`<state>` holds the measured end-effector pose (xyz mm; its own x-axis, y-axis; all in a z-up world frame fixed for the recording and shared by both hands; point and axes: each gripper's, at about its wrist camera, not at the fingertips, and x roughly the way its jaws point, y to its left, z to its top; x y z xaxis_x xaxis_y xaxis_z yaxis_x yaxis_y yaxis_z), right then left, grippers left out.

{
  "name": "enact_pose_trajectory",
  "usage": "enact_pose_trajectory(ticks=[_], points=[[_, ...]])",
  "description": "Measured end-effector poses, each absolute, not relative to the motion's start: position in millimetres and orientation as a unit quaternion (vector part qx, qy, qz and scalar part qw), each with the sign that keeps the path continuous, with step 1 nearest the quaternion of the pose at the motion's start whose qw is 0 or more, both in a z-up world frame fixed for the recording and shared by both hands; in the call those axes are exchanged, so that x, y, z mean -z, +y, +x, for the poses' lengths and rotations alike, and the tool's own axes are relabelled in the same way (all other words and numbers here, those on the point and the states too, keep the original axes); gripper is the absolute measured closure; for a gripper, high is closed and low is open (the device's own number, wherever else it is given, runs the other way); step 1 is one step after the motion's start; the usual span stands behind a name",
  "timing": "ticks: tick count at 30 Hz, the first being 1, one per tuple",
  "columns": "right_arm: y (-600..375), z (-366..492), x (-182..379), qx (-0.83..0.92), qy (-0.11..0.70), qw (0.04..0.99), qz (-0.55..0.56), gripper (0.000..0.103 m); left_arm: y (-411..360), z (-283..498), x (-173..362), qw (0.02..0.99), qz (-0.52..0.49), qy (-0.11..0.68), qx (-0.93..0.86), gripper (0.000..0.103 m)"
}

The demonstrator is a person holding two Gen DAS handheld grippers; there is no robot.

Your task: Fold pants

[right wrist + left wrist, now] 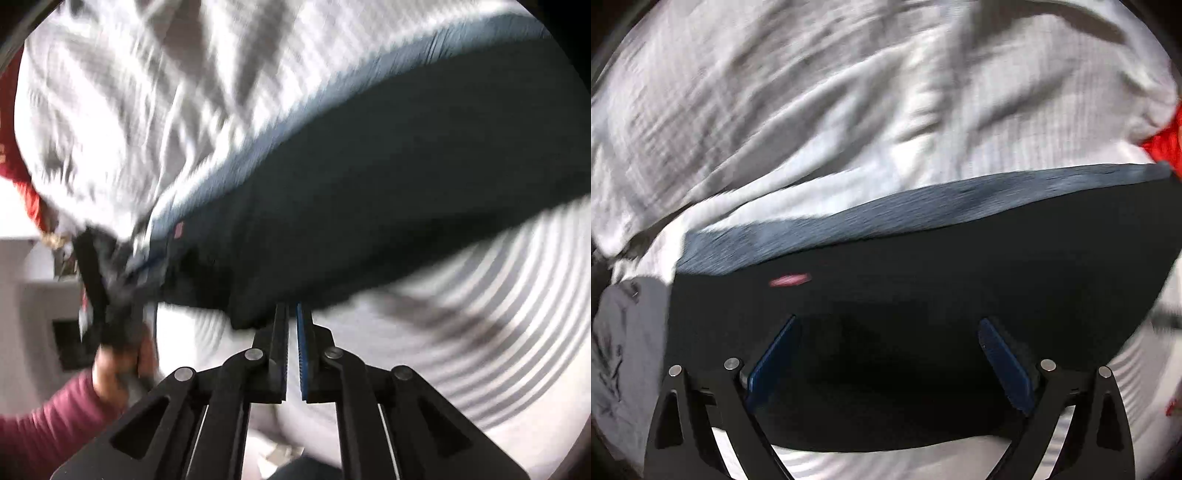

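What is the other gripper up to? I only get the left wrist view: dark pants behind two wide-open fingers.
Observer: The right gripper has its fingers almost closed, tips at the near edge of the pants. Blur hides whether it pinches them.
Operator: Who holds my gripper?
Observer: A hand in a maroon sleeve grips the handle of the left gripper.
Operator: Where on the pants is it?
Observer: At the end corner, near the small red tag.
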<state>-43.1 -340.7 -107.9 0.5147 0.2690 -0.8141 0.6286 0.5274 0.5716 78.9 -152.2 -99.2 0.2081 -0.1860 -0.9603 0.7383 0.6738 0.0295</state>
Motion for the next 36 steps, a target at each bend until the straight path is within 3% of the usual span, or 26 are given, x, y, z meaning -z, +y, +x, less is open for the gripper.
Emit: enact_pose_trajectory(ticks=[3,5,7,12,17,20,30,36], points=[[-377,-31,105,0.162,0.477,0.746,0.435,0.091,-188,62,107,0.723,0.243,0.552,0.335,0.005],[-390,-30,122,0.2,0.512,0.724,0.416,0.06,-200,52,121,0.71,0.246,0.567,0.338,0.005],[-393,-47,137,0.193,0.496,0.711,0.459,0.061,-204,27,145,0.689,0.27,0.586,0.329,0.005],[-384,-69,131,0.173,0.479,0.718,0.475,0.061,-185,23,143,0.702,0.215,0.604,0.31,0.005],[-392,-88,126,0.16,0.477,0.7,0.508,0.06,-199,23,128,0.692,0.245,0.606,0.308,0.005],[-396,-109,118,0.171,0.471,0.702,0.506,0.055,-219,14,112,0.692,0.235,0.599,0.327,0.005],[-476,-218,107,0.236,0.349,0.69,0.589,0.054,-328,-23,89,0.697,0.239,0.573,0.359,0.005],[-535,-267,97,0.313,0.328,0.677,0.58,0.053,-392,-48,82,0.701,0.243,0.57,0.354,0.005]])
